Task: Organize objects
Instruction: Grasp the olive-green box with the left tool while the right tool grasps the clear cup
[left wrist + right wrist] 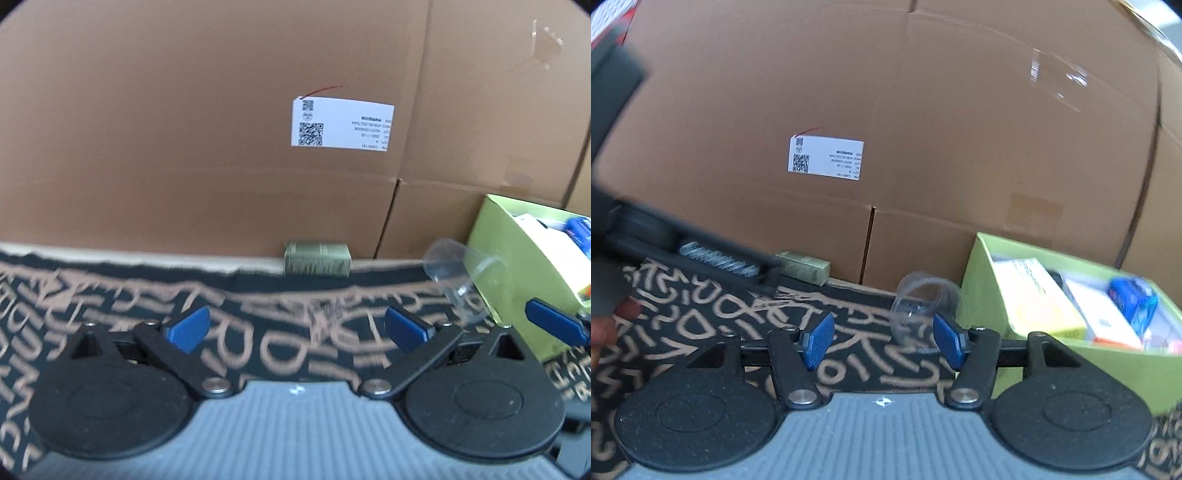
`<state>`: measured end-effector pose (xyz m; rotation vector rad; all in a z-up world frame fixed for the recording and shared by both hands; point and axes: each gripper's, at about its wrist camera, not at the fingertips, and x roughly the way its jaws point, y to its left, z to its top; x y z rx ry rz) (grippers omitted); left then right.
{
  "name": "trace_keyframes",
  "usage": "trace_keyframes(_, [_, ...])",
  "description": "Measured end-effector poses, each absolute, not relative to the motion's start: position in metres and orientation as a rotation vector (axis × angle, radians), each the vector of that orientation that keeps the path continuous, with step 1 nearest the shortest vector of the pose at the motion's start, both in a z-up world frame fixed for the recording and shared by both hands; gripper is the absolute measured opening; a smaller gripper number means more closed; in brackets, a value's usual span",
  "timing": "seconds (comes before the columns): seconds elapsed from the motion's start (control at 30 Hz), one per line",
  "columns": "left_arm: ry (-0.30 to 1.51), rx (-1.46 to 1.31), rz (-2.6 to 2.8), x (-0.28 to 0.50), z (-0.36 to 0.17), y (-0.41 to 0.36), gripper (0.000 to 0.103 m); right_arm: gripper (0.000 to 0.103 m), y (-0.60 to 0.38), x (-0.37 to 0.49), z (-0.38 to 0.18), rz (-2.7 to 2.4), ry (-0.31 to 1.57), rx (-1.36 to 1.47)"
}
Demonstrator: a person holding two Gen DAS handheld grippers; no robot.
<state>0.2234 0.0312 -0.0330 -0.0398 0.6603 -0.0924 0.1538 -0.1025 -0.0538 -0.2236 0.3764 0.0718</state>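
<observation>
A small olive-green box (317, 259) lies at the far edge of the patterned cloth (280, 332), against the cardboard wall; it also shows in the right wrist view (805, 266). A clear plastic cup (458, 273) lies on its side beside a lime-green box (517, 266). In the right wrist view the cup (919, 306) lies just ahead of my right gripper (884, 341), which is open and empty. The lime-green box (982, 291) holds several packages. My left gripper (297, 328) is open and empty, short of the olive box.
Large cardboard boxes (221, 129) with a white label (341, 123) close off the back. The left gripper's body (665, 236) crosses the left side of the right wrist view. A blue finger of the right gripper (554, 321) shows at the right of the left wrist view.
</observation>
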Motion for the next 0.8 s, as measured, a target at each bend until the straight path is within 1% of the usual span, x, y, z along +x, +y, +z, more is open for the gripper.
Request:
trace_keyframes(0.3, [0.69, 0.034, -0.086, 0.292, -0.058, 0.004, 0.103, 0.062, -0.088, 0.186, -0.068, 0.086, 0.391, -0.36])
trace_keyframes(0.47, [0.709, 0.025, -0.069, 0.315, -0.069, 0.0, 0.103, 0.062, -0.087, 0.202, -0.066, 0.068, 0.401, -0.36])
trace_keyframes(0.5, [0.72, 0.013, -0.066, 0.32, -0.072, 0.0, 0.103, 0.059, -0.088, 0.206, -0.066, 0.068, 0.411, -0.353])
trace_keyframes(0.57, [0.736, -0.003, -0.053, 0.327, -0.077, 0.001, 0.103, 0.047, -0.09, 0.215, -0.068, 0.067, 0.445, -0.347])
trace_keyframes(0.63, [0.722, 0.027, -0.045, 0.33, -0.08, -0.002, 0.103, 0.022, -0.093, 0.221, -0.069, 0.082, 0.481, -0.333])
trace_keyframes(0.67, [0.725, 0.035, -0.045, 0.33, -0.08, -0.003, 0.102, 0.016, -0.094, 0.222, -0.068, 0.093, 0.49, -0.322])
trace_keyframes(0.7, [0.72, 0.037, -0.047, 0.328, -0.079, -0.004, 0.097, 0.012, -0.096, 0.22, -0.067, 0.103, 0.488, -0.311])
trace_keyframes(0.73, [0.712, 0.044, -0.055, 0.324, -0.079, -0.005, 0.093, 0.01, -0.097, 0.218, -0.066, 0.111, 0.481, -0.305])
trace_keyframes(0.77, [0.705, 0.047, -0.07, 0.32, -0.078, -0.005, 0.079, 0.009, -0.098, 0.215, -0.065, 0.114, 0.472, -0.305])
trace_keyframes(0.8, [0.7, 0.051, -0.095, 0.315, -0.076, -0.005, 0.06, 0.008, -0.097, 0.211, -0.063, 0.115, 0.463, -0.306])
